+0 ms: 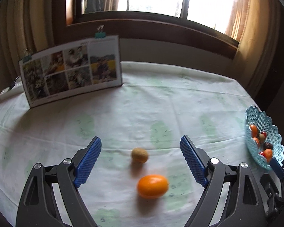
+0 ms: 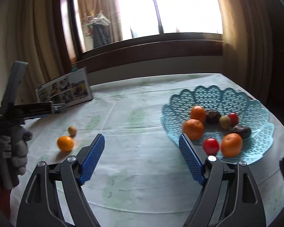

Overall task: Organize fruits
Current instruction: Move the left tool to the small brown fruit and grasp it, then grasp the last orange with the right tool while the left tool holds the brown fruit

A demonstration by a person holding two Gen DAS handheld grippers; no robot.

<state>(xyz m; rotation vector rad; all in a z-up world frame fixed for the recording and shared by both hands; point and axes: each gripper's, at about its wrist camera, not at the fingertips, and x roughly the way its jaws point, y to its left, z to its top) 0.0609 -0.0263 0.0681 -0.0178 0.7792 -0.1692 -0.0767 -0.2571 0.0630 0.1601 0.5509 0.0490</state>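
Note:
An orange [image 1: 153,186] and a small brown kiwi [image 1: 139,155] lie on the tablecloth. My left gripper [image 1: 141,143] is open and empty, its jaws wide on either side of both fruits. Both fruits also show in the right wrist view, the orange [image 2: 65,143] and the kiwi [image 2: 72,130]. A light blue lattice basket [image 2: 255,113] holds several oranges, red fruits, a kiwi and dark fruits. My right gripper [image 2: 142,141] is open and empty, its right finger beside the basket's near left rim. The basket also shows at the left wrist view's right edge [image 1: 263,123].
A photo calendar [image 1: 70,71] stands at the table's far left. A white power strip [image 1: 9,89] lies behind it. The round table [image 1: 161,94] has a pale green-printed cloth. A window and curtains are behind. The left hand-held gripper body [image 2: 28,109] shows at the right view's left.

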